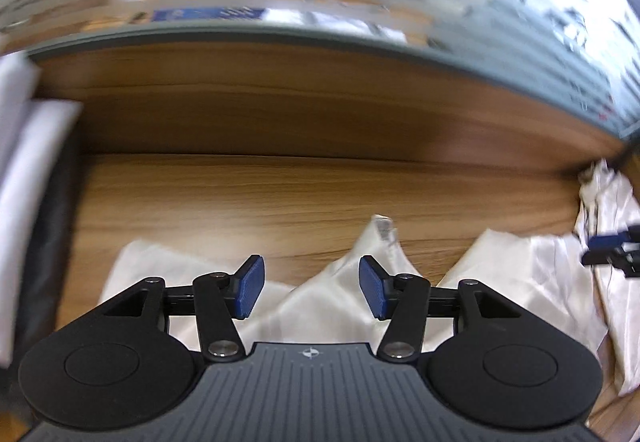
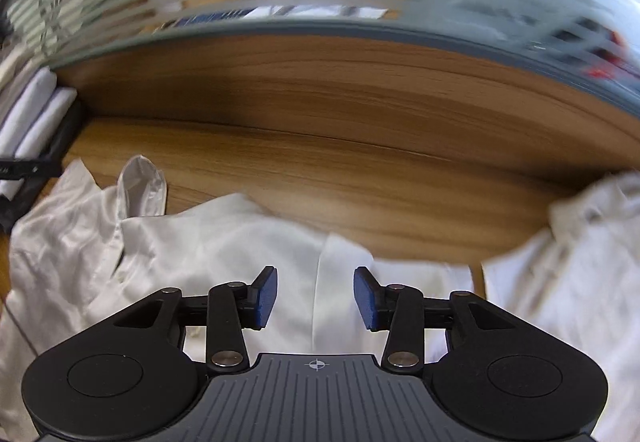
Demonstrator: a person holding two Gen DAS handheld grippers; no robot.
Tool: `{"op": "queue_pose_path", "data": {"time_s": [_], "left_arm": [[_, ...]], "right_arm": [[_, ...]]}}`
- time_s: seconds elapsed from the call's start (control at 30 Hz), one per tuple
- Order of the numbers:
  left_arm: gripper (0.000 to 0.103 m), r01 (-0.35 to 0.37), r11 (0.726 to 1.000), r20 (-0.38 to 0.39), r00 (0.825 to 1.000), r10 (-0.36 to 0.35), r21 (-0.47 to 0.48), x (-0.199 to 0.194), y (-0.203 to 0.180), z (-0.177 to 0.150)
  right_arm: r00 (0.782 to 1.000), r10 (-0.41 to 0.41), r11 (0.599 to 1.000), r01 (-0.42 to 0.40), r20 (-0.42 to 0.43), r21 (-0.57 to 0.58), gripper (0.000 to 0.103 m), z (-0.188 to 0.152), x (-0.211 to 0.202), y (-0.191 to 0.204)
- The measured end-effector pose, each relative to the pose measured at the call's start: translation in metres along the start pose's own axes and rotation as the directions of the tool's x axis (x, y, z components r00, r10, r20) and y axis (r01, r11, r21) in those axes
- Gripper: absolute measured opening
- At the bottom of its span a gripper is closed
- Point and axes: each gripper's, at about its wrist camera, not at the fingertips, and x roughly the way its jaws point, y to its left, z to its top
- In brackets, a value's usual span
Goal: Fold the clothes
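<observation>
White shirt (image 2: 224, 242), creased and glossy, sprawls over wood-grain table (image 2: 360, 170).

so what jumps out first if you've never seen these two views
The white shirt spread crumpled across the wooden table, its collar sticking up at the left of the right wrist view. Next, the blue pads of the right gripper and left gripper, open above the cloth and holding nothing.
</observation>
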Motion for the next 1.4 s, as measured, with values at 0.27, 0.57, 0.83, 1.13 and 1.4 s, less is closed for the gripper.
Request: {"op": "queue_pose_path", "data": {"time_s": [0.27, 0.57, 0.83, 1.13, 1.4], "left_arm": [[0.058, 0.049, 0.99, -0.111, 0.993, -0.034, 0.132, 0.072, -0.032, 0.027], [0.005, 0.02, 0.985, -0.008, 1.0, -0.019, 0.171, 0.049, -0.032, 0.015], [0.005, 0.016, 0.989, 0.127, 0.991, -0.036, 0.149, -0.057, -0.015, -0.026], [0.005, 0.019, 0.975, 0.106, 0.993, -0.043, 0.221, -0.139, -0.013, -0.123], [0.006, 0.065, 0.968, -0.064, 0.997, -0.05, 0.244, -0.133, -0.02, -0.206]], "right_arm": [[0.991, 0.075, 0.991, -0.087, -0.115, -0.103, 0.057, 0.024, 0.06, -0.001], [0.986, 0.104, 0.983, -0.121, -0.128, -0.139, 0.004, 0.022, 0.053, 0.003], [0.997, 0.081, 0.994, -0.079, 0.016, -0.068, 0.004, -0.013, -0.034, 0.011], [0.996, 0.082, 0.996, -0.081, 0.037, -0.024, 0.004, -0.098, -0.088, 0.055], [0.988, 0.097, 0.992, -0.106, -0.122, -0.068, 0.007, -0.168, -0.077, 0.091]]}}
